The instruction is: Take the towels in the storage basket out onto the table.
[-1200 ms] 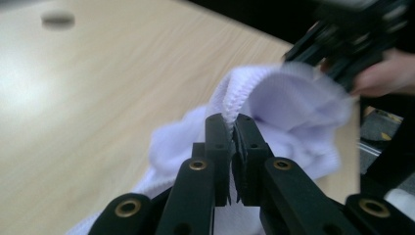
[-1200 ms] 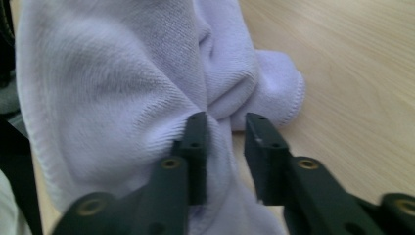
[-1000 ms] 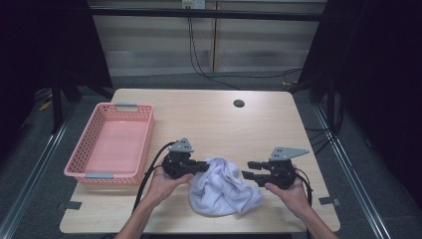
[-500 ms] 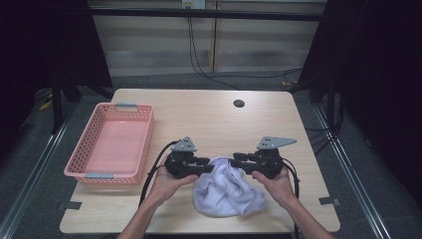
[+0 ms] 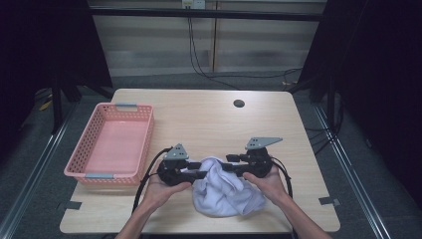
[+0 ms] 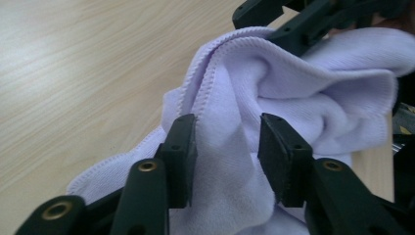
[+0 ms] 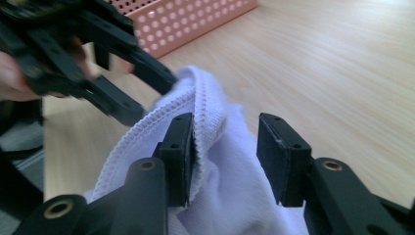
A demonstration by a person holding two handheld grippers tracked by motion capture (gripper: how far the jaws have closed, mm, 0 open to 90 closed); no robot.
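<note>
A crumpled white cloth (image 5: 222, 188) lies on the counter (image 5: 209, 119) at about 6 o'clock of its middle, near the front edge, with a hand at each side. The left gripper (image 5: 195, 174) meets the cloth's 10 o'clock corner and the right gripper (image 5: 232, 169) its 1 o'clock corner, tips pointing toward each other. In the left gripper view the jaws stand spread with a fold of cloth (image 6: 274, 98) between them, neither pad pressing. In the right gripper view the jaws have just been opening; the hemmed edge (image 7: 205, 105) leans on one pad, the other stands clear. A pink basket (image 5: 82, 149) sits at 9 o'clock, apart from the cloth
</note>
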